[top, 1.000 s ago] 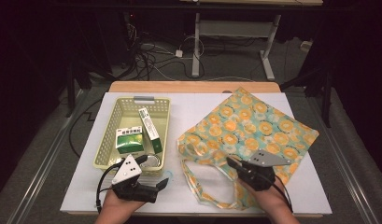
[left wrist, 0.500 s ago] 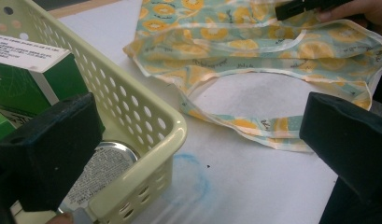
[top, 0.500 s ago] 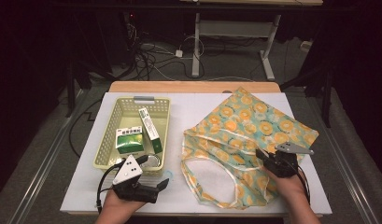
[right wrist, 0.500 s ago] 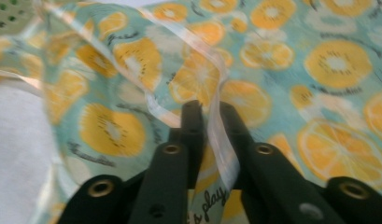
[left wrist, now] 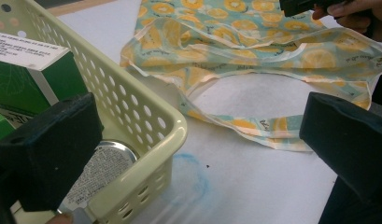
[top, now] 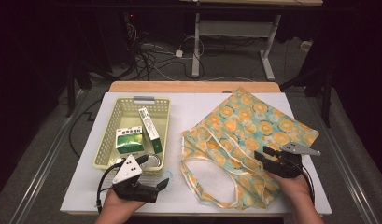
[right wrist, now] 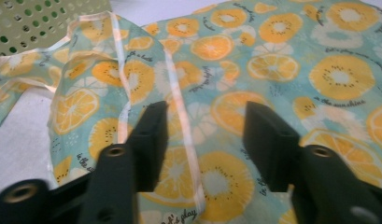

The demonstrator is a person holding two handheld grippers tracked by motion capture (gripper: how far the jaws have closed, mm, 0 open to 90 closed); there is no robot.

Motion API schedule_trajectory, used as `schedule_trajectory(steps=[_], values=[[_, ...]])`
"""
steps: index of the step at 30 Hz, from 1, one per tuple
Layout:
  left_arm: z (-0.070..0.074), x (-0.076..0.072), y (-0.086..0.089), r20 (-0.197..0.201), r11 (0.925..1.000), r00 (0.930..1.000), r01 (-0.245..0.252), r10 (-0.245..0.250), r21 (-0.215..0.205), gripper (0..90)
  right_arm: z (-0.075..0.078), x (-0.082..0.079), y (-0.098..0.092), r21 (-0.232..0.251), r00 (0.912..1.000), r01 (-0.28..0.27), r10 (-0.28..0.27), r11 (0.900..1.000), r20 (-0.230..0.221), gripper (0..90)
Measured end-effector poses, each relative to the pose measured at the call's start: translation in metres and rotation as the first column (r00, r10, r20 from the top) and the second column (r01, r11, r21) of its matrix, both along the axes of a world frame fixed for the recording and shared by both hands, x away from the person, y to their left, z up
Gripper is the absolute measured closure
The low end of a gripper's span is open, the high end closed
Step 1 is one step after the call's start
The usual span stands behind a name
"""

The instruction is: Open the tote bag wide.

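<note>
The white counter (top: 198, 186) is evenly lit from above, with the surrounding room dark. Shadows are soft. Both close views look slightly soft and grainy, the near jaws blurred.

One fruit-print cloth bag (top: 247, 140) lies on the counter (top: 188, 105), with two light handle loops (top: 198, 161). One pale yellow perforated basket (top: 115, 119) stands beside it. Inside are two green-and-white boxes, one squat (top: 129, 140) and one long and narrow (top: 149, 123), plus one round foil-lidded container (top: 152, 161). Two hand-held grippers are present, left (top: 160, 184) and right (top: 264, 155).
</note>
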State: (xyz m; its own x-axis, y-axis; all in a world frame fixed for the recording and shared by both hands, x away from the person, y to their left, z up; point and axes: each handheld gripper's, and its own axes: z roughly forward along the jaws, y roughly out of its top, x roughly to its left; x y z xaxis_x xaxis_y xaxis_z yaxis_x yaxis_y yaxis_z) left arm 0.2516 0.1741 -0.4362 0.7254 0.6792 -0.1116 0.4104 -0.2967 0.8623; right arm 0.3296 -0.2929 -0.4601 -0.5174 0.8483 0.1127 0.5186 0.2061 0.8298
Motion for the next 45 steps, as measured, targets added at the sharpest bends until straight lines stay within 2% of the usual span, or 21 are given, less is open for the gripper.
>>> schedule_trajectory(steps=[4, 8, 9, 11, 15, 19, 20, 22, 23, 26, 34, 39, 45], values=[[-0.001, 0.002, 0.002, -0.022, 1.0000, 0.9998, 0.003, -0.003, -0.002, 0.0, -0.001, 0.000, 0.001, -0.009, 0.9998, -0.021, 0.021, 1.000, 0.004, 31.2], [-0.001, 0.003, 0.002, -0.034, 1.0000, 0.9994, 0.001, -0.001, 0.005, 0.0, 0.003, -0.001, 0.001, 0.000, 0.9993, -0.009, 0.009, 1.000, 0.037, 7.9], [-0.001, 0.004, 0.002, -0.037, 1.0000, 0.9993, 0.000, 0.000, 0.005, 0.0, 0.003, -0.001, 0.001, 0.000, 0.9993, -0.009, 0.009, 1.000, 0.037, 7.9], [-0.002, 0.004, 0.003, -0.040, 1.0000, 0.9992, -0.004, 0.004, 0.005, 0.0, 0.003, -0.001, 0.003, -0.015, 0.9993, -0.018, 0.018, 1.000, 0.033, 0.0], [-0.002, 0.005, 0.004, -0.048, 0.9998, 0.9988, -0.012, 0.013, 0.018, 0.0, 0.003, -0.002, 0.004, -0.017, 0.9982, -0.042, 0.042, 0.999, 0.043, 0.0], [0.000, 0.006, 0.004, -0.032, 0.9993, 0.9992, -0.023, 0.024, 0.028, 0.0, 0.004, -0.004, 0.008, -0.018, 0.9974, -0.052, 0.053, 0.998, 0.048, 0.0], [0.000, 0.006, 0.005, -0.028, 0.9993, 0.9994, -0.022, 0.023, 0.029, 0.0, 0.005, -0.004, 0.008, -0.013, 0.9970, -0.057, 0.057, 0.998, 0.052, 0.0], [0.001, 0.007, 0.006, -0.026, 0.9991, 0.9992, -0.029, 0.030, 0.031, 0.0, 0.008, -0.004, 0.009, 0.041, 0.9960, -0.074, 0.072, 0.996, 0.053, 0.0], [0.001, 0.007, 0.006, -0.027, 0.9991, 0.9991, -0.033, 0.034, 0.028, 0.0, 0.010, -0.004, 0.011, 0.053, 0.9954, -0.077, 0.074, 0.996, 0.060, 0.0], [0.001, 0.008, 0.008, -0.027, 0.9989, 0.9990, -0.035, 0.036, 0.030, 0.0, 0.014, -0.005, 0.017, 0.059, 0.9940, -0.088, 0.084, 0.994, 0.070, 0.0], [0.003, 0.008, 0.012, -0.053, 0.9994, 0.9979, -0.036, 0.036, 0.005, 0.0, 0.029, -0.008, 0.039, 0.031, 0.9884, -0.125, 0.121, 0.992, 0.091, 0.0], [0.003, 0.008, 0.016, -0.058, 0.9991, 0.9975, -0.041, 0.040, -0.007, 0.0, 0.034, 0.001, 0.056, 0.009, 0.9799, -0.182, 0.181, 0.983, 0.085, 0.2], [0.006, 0.007, 0.022, -0.038, 0.9982, 0.9975, -0.059, 0.059, -0.002, 0.0, 0.041, 0.009, 0.074, 0.008, 0.9711, -0.218, 0.216, 0.976, 0.101, 3.8]])
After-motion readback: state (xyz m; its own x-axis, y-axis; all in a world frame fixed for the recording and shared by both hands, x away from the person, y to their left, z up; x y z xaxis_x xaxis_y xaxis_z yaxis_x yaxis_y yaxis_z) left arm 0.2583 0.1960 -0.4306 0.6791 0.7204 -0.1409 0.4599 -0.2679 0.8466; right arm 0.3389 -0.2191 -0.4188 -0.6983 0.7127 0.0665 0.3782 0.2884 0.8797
